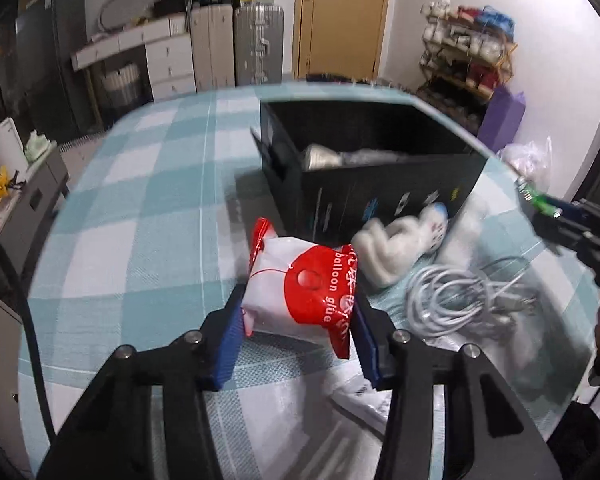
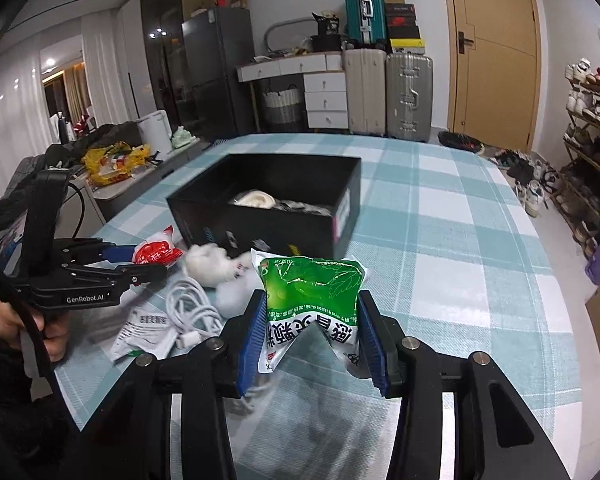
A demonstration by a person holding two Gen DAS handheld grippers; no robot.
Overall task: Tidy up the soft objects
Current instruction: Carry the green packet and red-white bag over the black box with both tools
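My left gripper (image 1: 298,312) is shut on a red-and-white "balloon glue" packet (image 1: 300,296), held above the checked cloth in front of the black box (image 1: 364,196). My right gripper (image 2: 312,324) is shut on a green-and-white packet (image 2: 312,300), also short of the black box (image 2: 268,216). The box holds pale soft items (image 2: 256,199). A white plush toy (image 1: 396,246) lies against the box front, seen too in the right wrist view (image 2: 216,266). The left gripper with its red packet (image 2: 156,254) shows at the left of the right wrist view.
A coiled white cable (image 1: 452,300) and a flat white sachet (image 2: 144,332) lie on the cloth near the plush. The table (image 2: 440,208) has a teal-and-white checked cloth. A shoe rack (image 2: 592,128) stands to the right, suitcases (image 2: 408,96) behind.
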